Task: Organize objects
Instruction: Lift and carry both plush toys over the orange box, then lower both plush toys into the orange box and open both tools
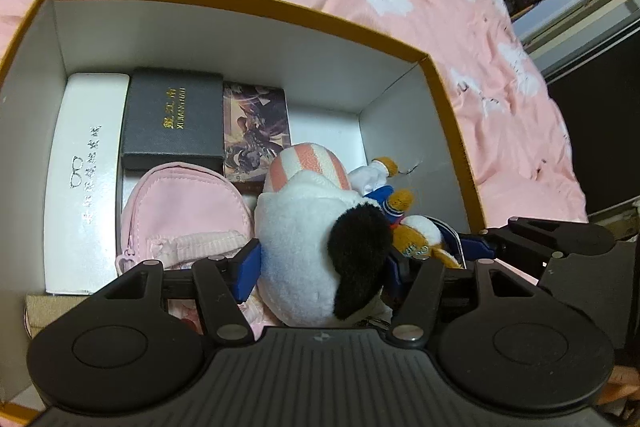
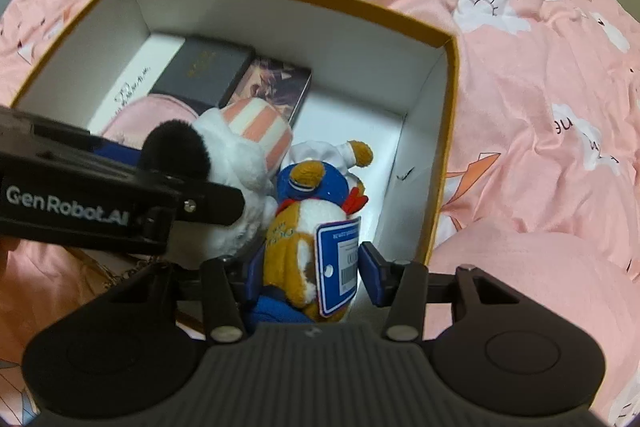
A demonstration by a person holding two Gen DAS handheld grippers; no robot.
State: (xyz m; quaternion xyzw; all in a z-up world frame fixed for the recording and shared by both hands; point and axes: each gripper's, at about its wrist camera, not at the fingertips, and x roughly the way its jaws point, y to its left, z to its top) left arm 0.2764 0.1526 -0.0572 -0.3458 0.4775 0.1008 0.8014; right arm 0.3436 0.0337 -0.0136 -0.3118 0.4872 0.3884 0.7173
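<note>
Left tool (image 1: 322,263): jaws set wide, blue pads pressed against both flanks of the white plush toy (image 1: 316,227), which it holds low inside the box (image 1: 248,7). Right tool (image 2: 316,267): jaws at a middling gap with the brown-and-blue plush toy (image 2: 308,227) between them. The left pad lies against the toy; a gap shows at the right pad beside the hang tag (image 2: 339,267), so whether it grips I cannot tell.

Handling, as judged: both toys are light, soft and compressible. They will deform under the pads, not slip or break. The stuffed torso is the soundest hold. The white toy's black ear (image 1: 360,247) and striped hat (image 1: 308,163), and the brown toy's tag and limbs, would flop or pull loose.

Box contents, seen from the left wrist: white glasses case (image 1: 84,179) at 9 o'clock along the wall, dark gift box (image 1: 174,119) at 11 o'clock, printed card box (image 1: 256,131) at 12 o'clock just beside it, pink pouch (image 1: 184,215) touching the white toy at its 9 o'clock. The brown toy sits at the white toy's 3 o'clock. Bare floor remains near the far right corner.

Surface: the box rests on a bed with a pink printed quilt (image 2: 540,67), soft and creased, so the box may tip under pressure. Dark furniture stands beyond the bed at 2 o'clock.
</note>
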